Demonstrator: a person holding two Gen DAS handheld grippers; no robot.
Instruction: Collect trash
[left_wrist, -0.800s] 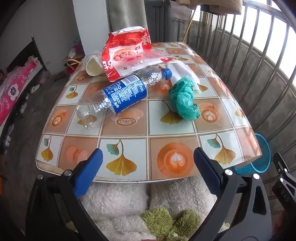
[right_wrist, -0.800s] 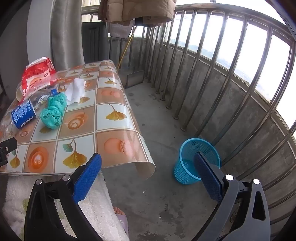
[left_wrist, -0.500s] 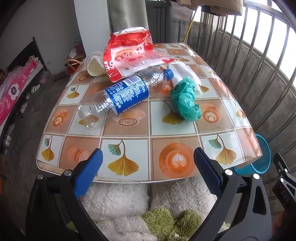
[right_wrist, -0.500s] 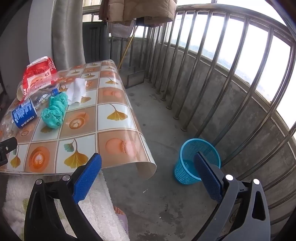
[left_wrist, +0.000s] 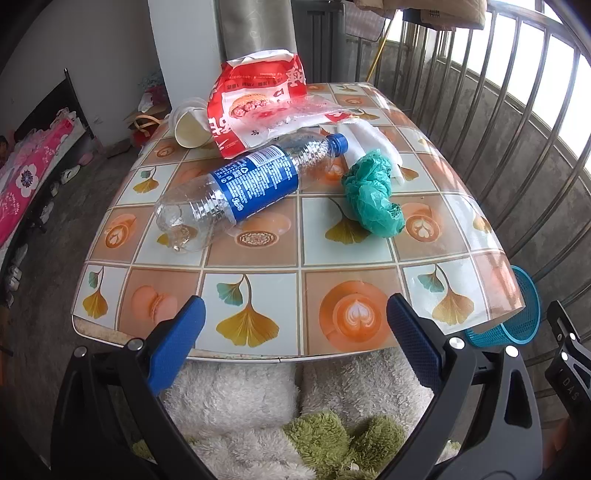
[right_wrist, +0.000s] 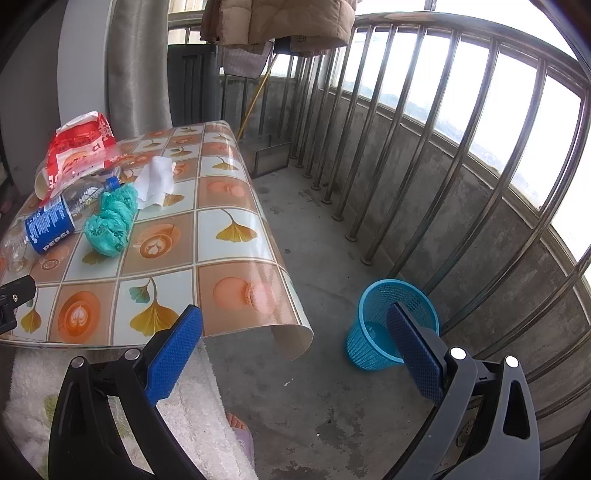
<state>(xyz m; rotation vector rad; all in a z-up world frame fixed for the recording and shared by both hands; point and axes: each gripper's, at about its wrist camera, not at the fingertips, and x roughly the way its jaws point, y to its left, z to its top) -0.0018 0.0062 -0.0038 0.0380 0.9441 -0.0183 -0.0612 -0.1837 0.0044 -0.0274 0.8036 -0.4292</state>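
The clear plastic bottle (right_wrist: 55, 221) lying on the table carries a blue label with "PEPSI" in white capitals, read in the right wrist view. The red and white plastic food bag (left_wrist: 255, 99) bears large white Chinese characters, too distorted to read surely. The black gripper part (left_wrist: 569, 373) at the left view's right edge shows "DAS".

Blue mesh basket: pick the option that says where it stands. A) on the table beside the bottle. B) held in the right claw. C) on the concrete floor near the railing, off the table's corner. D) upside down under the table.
C: in the right wrist view the blue mesh basket stands upright on the concrete floor by the railing, clear of the table.
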